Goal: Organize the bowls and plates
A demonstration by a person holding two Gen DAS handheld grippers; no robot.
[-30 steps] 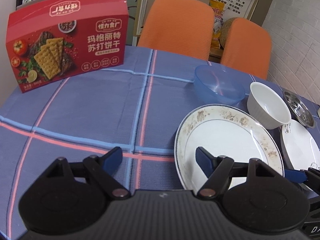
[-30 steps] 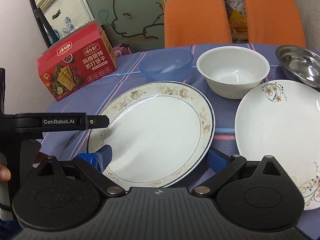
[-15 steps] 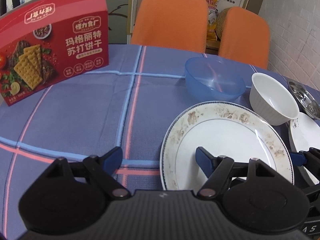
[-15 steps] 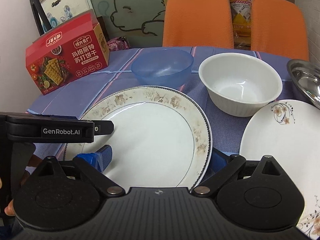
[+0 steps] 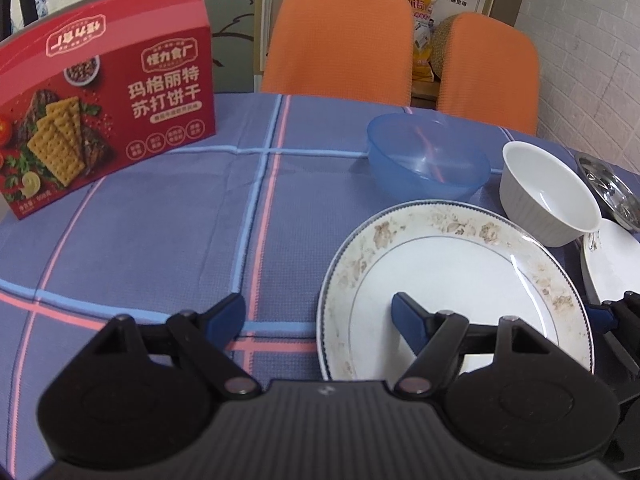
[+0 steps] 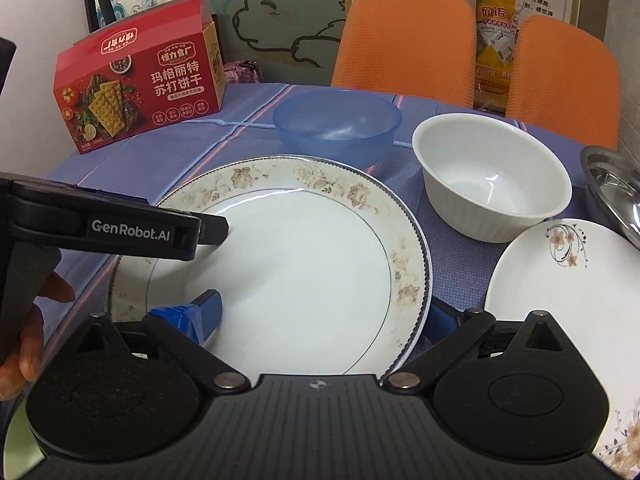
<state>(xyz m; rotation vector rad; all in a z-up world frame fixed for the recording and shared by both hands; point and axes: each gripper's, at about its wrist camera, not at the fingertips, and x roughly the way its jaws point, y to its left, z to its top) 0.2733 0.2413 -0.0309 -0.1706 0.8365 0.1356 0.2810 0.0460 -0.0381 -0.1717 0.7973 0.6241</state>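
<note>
A large floral-rimmed plate lies on the blue checked tablecloth. My left gripper is open over the plate's left rim, one finger above the cloth and the other above the plate. My right gripper spans the plate's near right part, its jaws opening. Its left finger is over the plate and its right finger sits just outside the rim, partly hidden by it. Behind the plate stand a blue bowl, a white bowl and a steel bowl. A second white plate lies to the right.
A red cracker box stands at the back left of the table. Two orange chairs are pushed in behind it. In the right wrist view a person's hand holds the left gripper's body at the left.
Both grippers have drawn closer to the floral plate, which looks larger. The left one shifted right so the rim lies between its fingers. The right one rolled slightly and its jaws widened.
</note>
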